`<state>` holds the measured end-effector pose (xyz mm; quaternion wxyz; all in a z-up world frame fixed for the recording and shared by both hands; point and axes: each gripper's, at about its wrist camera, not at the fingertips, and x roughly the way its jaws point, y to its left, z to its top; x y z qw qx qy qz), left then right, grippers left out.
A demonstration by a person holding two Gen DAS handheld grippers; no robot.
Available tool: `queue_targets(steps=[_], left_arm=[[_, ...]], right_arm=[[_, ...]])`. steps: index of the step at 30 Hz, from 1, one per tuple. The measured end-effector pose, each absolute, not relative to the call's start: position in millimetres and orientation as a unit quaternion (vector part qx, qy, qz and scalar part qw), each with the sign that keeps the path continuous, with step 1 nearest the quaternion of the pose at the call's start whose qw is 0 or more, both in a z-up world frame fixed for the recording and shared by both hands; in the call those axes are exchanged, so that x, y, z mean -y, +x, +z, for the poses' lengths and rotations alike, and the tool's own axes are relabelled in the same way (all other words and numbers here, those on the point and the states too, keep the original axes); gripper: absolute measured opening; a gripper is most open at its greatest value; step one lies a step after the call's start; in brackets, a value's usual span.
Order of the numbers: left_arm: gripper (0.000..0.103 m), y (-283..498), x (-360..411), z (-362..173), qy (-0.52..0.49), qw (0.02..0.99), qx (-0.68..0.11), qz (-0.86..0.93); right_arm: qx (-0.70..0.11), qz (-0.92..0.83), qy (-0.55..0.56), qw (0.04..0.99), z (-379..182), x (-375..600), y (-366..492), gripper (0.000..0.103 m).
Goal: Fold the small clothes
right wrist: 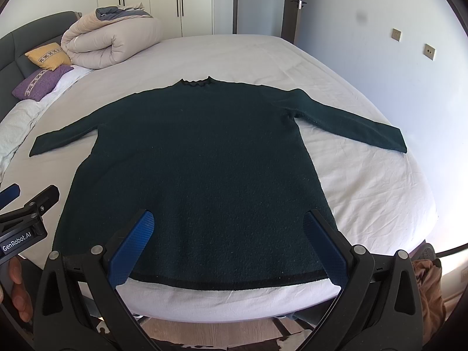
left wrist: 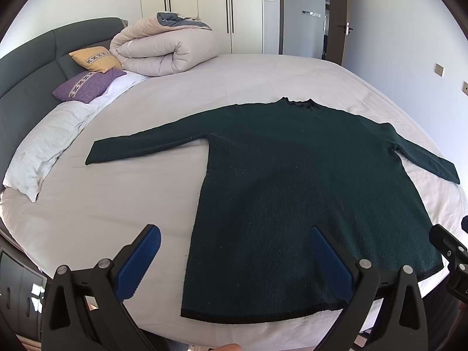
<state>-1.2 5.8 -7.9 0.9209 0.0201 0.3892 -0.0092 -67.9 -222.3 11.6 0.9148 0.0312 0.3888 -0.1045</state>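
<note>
**Sweater flat on bed, both tools empty — fold not started**

With the dark green sweater (left wrist: 292, 193) laid face-down or face-up (I cannot tell which) on the white bed (left wrist: 117, 204), I note the layout left to right. Left sleeve (left wrist: 146, 146) stretches out sideways toward the pillows. Body lies flat, collar (right wrist: 196, 83) at the far side, dark hem band (right wrist: 228, 280) nearest me, close to the bed edge. Right sleeve (right wrist: 351, 122) extends out toward the wall.

My left hand-held gripper (left wrist: 234, 251) hovers over the left hem corner, jaws spread wide, nothing between them. My right hand-held gripper (right wrist: 228, 234) hangs above the lower body, likewise wide and empty.

Handling judgement: thick knit, soft, limp, light; it should drape and sag, not slip. The nap looks grippy against the sheet, so dragging may bunch it. I would pinch a sleeve cuff and shoulder seam, lifting clear before folding inward.
</note>
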Motion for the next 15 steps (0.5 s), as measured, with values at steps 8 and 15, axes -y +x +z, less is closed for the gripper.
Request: queue_targets(steps=[8, 15], left_arm=[[0.103, -1.1, -5.4, -8.3, 0.02, 0.921, -0.39, -0.009], [0.103, -0.7, -4.9, -8.5, 0.02, 0.92, -0.39, -0.009]], right_arm=[[-0.391, -0.105, 0.031, 0.914, 8.0, 220.7, -68.6, 0.103], [-0.393, -0.104, 0.03, 0.913, 6.8, 217.3, -67.3, 0.103]])
